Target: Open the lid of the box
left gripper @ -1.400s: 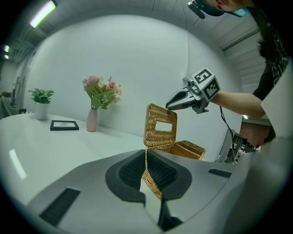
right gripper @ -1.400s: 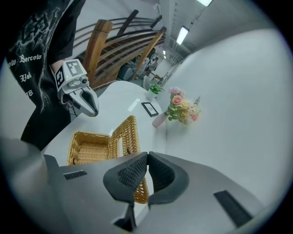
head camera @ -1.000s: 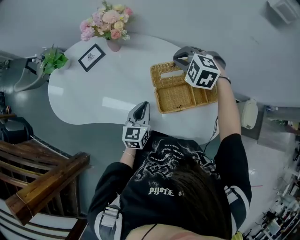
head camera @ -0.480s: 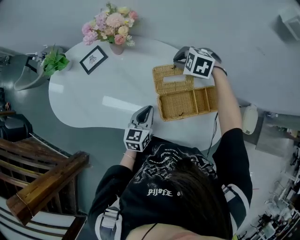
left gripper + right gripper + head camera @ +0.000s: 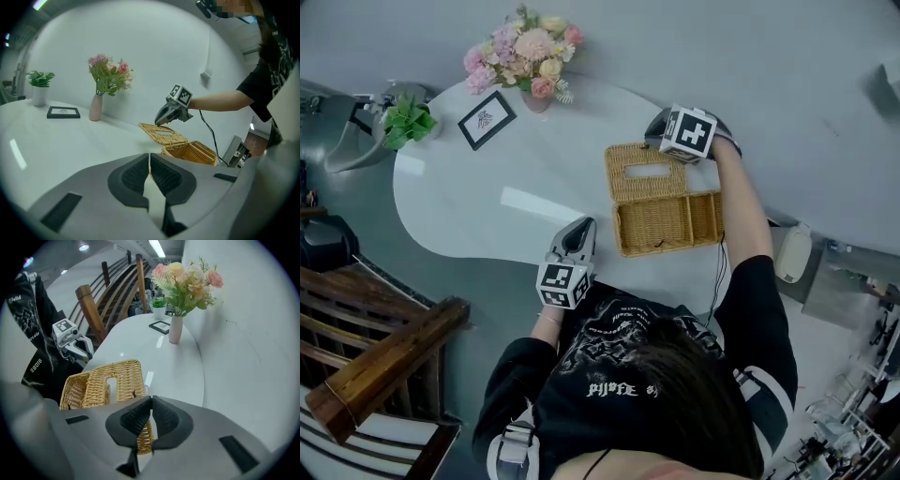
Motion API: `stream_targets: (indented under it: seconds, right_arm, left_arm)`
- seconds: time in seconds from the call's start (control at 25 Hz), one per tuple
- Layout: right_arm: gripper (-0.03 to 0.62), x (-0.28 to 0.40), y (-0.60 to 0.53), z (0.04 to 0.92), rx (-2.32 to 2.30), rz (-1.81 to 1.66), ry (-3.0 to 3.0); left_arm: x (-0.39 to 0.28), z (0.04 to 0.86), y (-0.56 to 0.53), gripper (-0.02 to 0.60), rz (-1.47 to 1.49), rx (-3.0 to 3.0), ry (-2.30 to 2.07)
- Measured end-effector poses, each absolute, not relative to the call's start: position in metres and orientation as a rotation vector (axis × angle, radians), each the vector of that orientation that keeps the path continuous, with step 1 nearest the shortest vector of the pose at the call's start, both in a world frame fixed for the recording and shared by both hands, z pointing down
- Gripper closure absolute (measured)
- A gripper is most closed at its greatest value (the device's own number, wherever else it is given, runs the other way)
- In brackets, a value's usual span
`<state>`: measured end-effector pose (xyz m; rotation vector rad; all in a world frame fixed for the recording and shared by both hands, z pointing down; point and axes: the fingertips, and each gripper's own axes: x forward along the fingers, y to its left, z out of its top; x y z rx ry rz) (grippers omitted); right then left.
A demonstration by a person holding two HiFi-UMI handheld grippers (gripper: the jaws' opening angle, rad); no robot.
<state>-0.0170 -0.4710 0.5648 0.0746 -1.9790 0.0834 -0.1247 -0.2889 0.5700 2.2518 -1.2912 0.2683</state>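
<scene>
Jaws on the right gripper (image 5: 151,401) are pressed almost shut, with a strip of the wicker lid (image 5: 124,376) showing in the thin slit between them, so they pinch its edge. Jaws on the left gripper (image 5: 149,157) meet tip to tip with nothing between them, and only the white counter (image 5: 70,150) shows in the gap behind. In the head view, right of upper centre, the right gripper's marker cube covers its jaws at the lid's far right corner. The lid lies thrown back flat on the counter with its slot upward, joined along one side to the open wicker box (image 5: 670,220) right of centre. Wicker dividers split the box's inside, and a small dark speck on its floor is too small to name. The left gripper sits at the counter's near edge, lower centre, well apart from the box. The person's head and black printed shirt (image 5: 656,394) fill the bottom of the frame and hide the counter's edge there. At the upper left stand a pink vase of flowers (image 5: 525,52), a small black picture frame (image 5: 484,119) and a potted green plant (image 5: 405,122). The counter is white, glossy and rounded, with grey floor around it, a wooden stair rail (image 5: 384,356) at the lower left, and a pale wall behind the flowers.
</scene>
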Motion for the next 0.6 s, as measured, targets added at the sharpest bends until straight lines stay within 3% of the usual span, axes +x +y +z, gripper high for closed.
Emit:
stream_targets:
  seconds: [0.6]
  right_arm:
    - [0.557,-0.015,-0.469,0.627,0.066,0.429,-1.965]
  left_arm:
    - [-0.158,0.586,-0.292,0.556,0.268,2.118,-1.471]
